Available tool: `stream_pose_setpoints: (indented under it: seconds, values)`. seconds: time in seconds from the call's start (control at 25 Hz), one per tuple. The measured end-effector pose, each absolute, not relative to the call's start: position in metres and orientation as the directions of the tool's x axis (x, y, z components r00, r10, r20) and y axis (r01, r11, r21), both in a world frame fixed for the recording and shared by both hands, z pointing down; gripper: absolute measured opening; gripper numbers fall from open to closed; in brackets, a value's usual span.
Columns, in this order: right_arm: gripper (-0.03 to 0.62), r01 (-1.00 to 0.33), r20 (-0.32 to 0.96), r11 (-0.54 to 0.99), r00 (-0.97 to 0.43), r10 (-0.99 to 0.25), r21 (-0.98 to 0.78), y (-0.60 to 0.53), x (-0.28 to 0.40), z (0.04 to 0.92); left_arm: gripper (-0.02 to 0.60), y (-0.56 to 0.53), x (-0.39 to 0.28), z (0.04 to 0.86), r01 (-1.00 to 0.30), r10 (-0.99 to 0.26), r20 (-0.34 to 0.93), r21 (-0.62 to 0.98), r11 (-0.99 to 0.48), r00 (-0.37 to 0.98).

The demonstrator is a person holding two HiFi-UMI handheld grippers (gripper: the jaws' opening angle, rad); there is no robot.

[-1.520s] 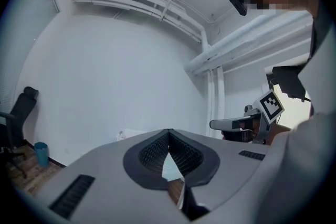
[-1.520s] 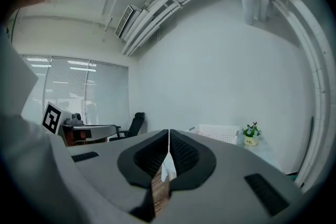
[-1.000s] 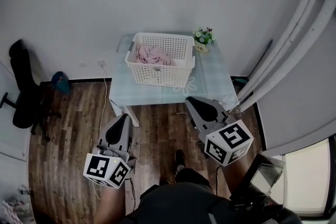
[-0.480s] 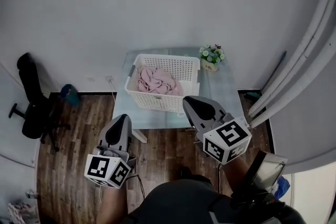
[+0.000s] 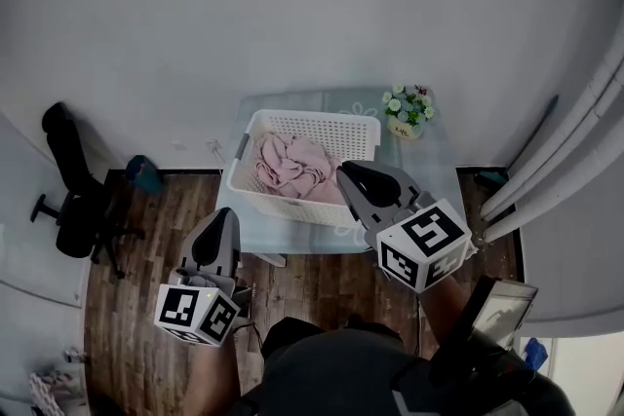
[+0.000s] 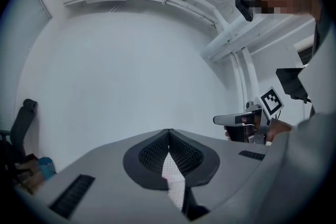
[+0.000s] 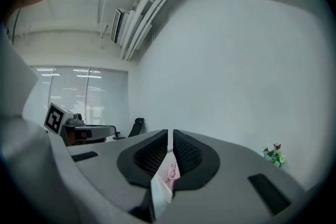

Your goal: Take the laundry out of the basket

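Step in hand, by my reading: the approach, nothing grasped yet. Pink laundry (image 5: 292,163) is lying bunched inside the white basket (image 5: 312,120), which is sitting on the small table (image 5: 434,172). Right gripper (image 5: 347,173) is hanging level at the basket's near right corner, jaws pressed together and empty (pink cloth is showing through the slit in its own view). Left gripper (image 5: 218,219) is hovering short of the table, over the floor (image 5: 136,307), jaws meeting, nothing between. The next move is calling for parting the jaws, then dipping into the basket onto the cloth.
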State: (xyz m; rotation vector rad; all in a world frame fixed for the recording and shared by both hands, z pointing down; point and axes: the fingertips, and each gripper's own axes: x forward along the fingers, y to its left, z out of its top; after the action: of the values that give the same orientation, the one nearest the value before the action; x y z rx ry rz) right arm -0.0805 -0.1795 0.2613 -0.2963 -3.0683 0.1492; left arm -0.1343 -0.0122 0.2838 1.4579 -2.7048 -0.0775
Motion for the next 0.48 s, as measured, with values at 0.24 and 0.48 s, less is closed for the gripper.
stream_pose_setpoints:
  seconds: [0.24,0.48]
  values:
    - [0.022,0.193,0.067,0.976,-0.977,0.201,-0.101,-0.189,-0.124,0.268,0.009,-0.024,-0.172,0.283,-0.836,-0.838,0.033,0.067,0.545,-0.544]
    - [0.121,0.17,0.131,0.979,-0.974,0.185,-0.117,-0.19,-0.184,0.287,0.009,-0.023,-0.235,0.288,-0.843,-0.847,0.024,0.086,0.532,-0.532]
